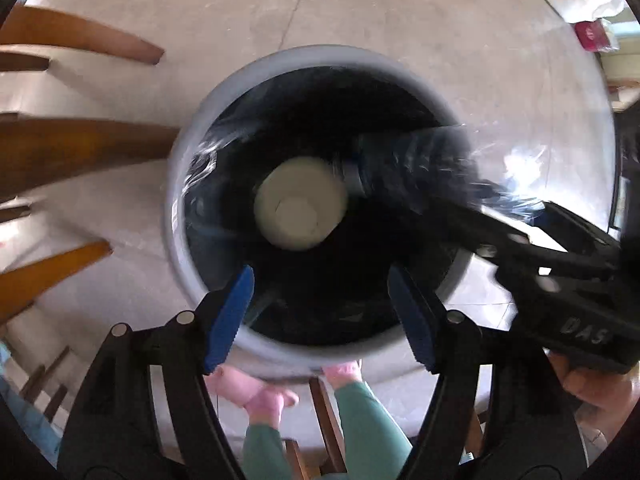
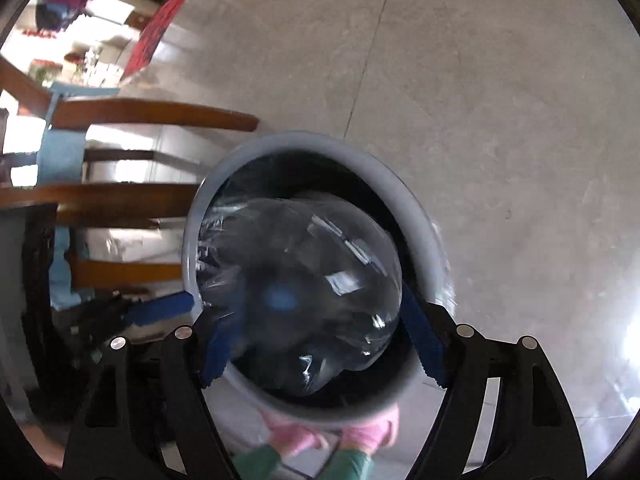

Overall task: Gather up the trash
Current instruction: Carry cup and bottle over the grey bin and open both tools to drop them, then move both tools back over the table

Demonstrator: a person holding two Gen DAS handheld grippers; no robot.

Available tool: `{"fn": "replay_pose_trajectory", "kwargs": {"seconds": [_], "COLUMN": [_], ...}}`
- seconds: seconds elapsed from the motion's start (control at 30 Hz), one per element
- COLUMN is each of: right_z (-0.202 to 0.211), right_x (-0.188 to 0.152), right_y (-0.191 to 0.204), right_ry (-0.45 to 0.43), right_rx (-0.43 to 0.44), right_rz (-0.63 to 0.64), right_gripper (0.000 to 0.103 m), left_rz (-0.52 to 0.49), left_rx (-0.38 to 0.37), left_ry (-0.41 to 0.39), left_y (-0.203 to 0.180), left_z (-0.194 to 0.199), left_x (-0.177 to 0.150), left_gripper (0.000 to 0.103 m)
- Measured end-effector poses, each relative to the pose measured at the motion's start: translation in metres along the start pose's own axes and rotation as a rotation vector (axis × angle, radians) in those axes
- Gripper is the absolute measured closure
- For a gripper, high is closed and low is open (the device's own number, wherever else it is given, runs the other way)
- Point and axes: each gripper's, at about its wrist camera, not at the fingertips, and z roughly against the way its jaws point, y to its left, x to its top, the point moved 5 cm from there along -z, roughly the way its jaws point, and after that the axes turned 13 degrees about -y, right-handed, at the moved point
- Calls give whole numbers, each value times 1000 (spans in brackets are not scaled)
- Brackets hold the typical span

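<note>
One grey trash bin [image 1: 200,128] stands on the pale floor [image 1: 380,8], lined with a black bag, and both cameras look almost straight down into it. At the bottom of the bin lies one white paper cup [image 1: 299,204], seen end on.

The right gripper [image 2: 320,332] holds one clear plastic bottle [image 2: 304,288] by its base over the bin's mouth; its two blue pads press against the bottle's sides (one pad [image 2: 424,344] shows plainly at the right). From the left wrist view the same bottle [image 1: 408,164] reaches in from the right edge of the bin, its neck end pointing toward the cup, with the right gripper's black body behind it.

The left gripper [image 1: 320,312] hangs above the near rim of the bin, its two blue pads [image 1: 230,316] spread wide apart with nothing between them.

Beside the bin's left rim, three brown wooden chair legs [image 1: 80,148] fan outward across the floor. Below the bin's near rim are two pink slippers [image 1: 260,392] and two green trouser legs [image 1: 368,424].
</note>
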Motion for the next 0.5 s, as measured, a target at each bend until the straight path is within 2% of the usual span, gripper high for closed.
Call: {"fn": "replay_pose_trajectory", "kwargs": {"seconds": [0.13, 0.23, 0.33, 0.43, 0.5], "right_z": [39, 82, 138, 204, 248], "right_x": [4, 26, 45, 70, 87], "right_y": [-16, -18, -1, 24, 49], "right_ry": [-26, -77, -133, -193, -223], "right_rx": [-8, -2, 4, 18, 22], "right_rz": [-45, -66, -78, -51, -11], "right_gripper": [27, 27, 27, 26, 21], "left_rz": [44, 50, 42, 26, 6], "left_rx": [-43, -87, -108, -149, -191], "left_ry": [-30, -62, -116, -193, -239], "left_y": [0, -10, -16, -28, -39], "left_z": [38, 82, 141, 212, 269], "left_x": [0, 0, 4, 11, 18], "left_gripper": [36, 34, 26, 26, 26]}}
